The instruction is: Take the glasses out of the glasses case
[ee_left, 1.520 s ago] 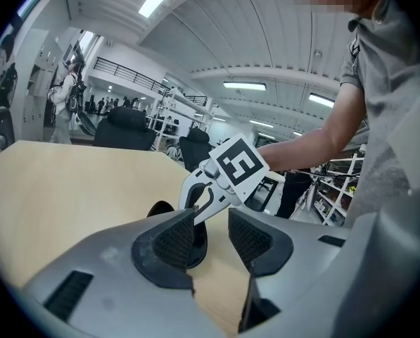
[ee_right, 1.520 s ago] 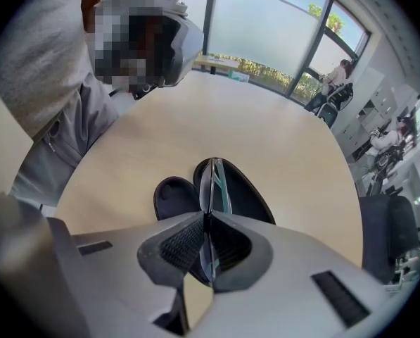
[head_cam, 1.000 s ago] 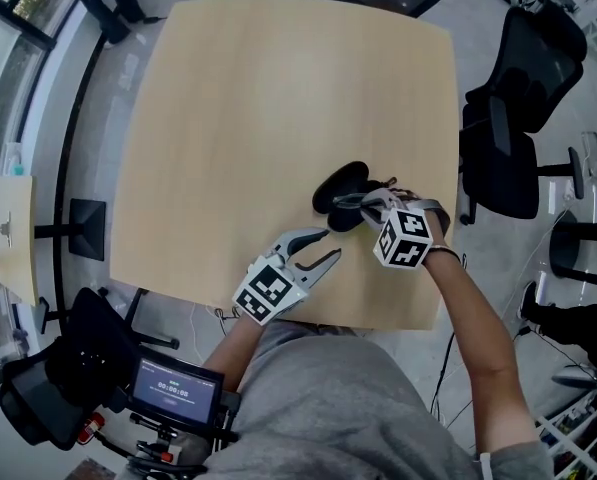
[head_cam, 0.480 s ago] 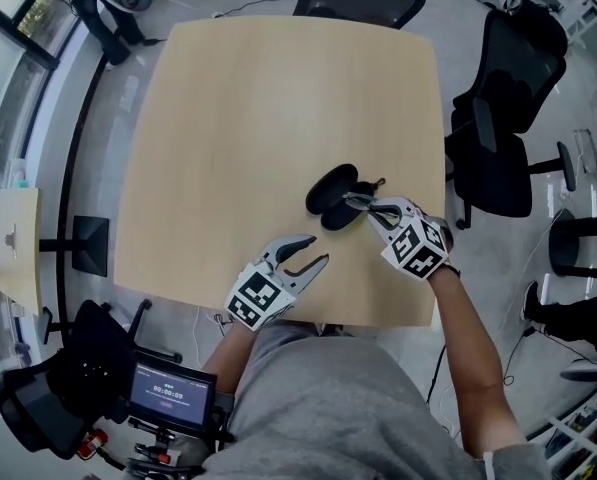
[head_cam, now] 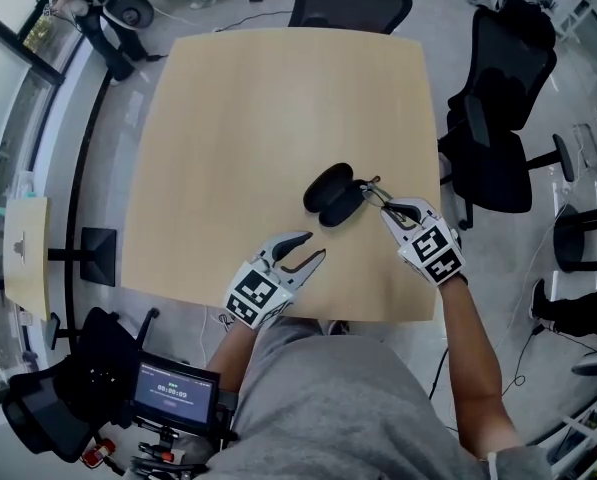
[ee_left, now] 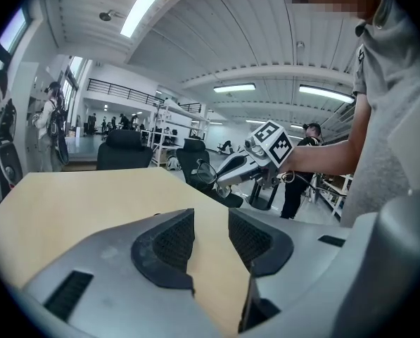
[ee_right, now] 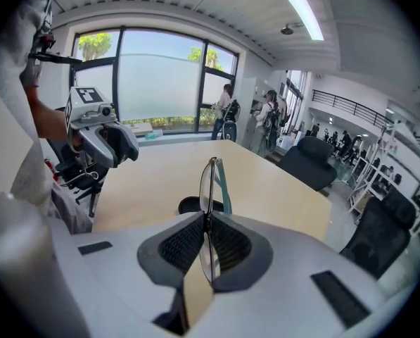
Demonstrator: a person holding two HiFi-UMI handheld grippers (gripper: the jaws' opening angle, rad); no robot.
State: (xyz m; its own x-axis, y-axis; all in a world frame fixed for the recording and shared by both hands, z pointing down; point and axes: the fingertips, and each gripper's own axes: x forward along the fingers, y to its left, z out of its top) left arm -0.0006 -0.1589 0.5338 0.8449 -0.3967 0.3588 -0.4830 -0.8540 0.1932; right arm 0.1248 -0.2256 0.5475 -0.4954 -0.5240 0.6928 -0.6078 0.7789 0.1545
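Pale wood makes up the surface, and on it the black glasses case lies open, towards the edge nearest you. Your right gripper has its jaws clamped on the glasses. The pads pinch one lens edge-on, so the frame stands upright above them with a bluish temple arm behind it. The glasses sit out of the case, raised just beside and above it. Your left gripper is near the case on its near side. Its jaws stand apart with only bare surface between them. Black office chairs stand beside the surface.
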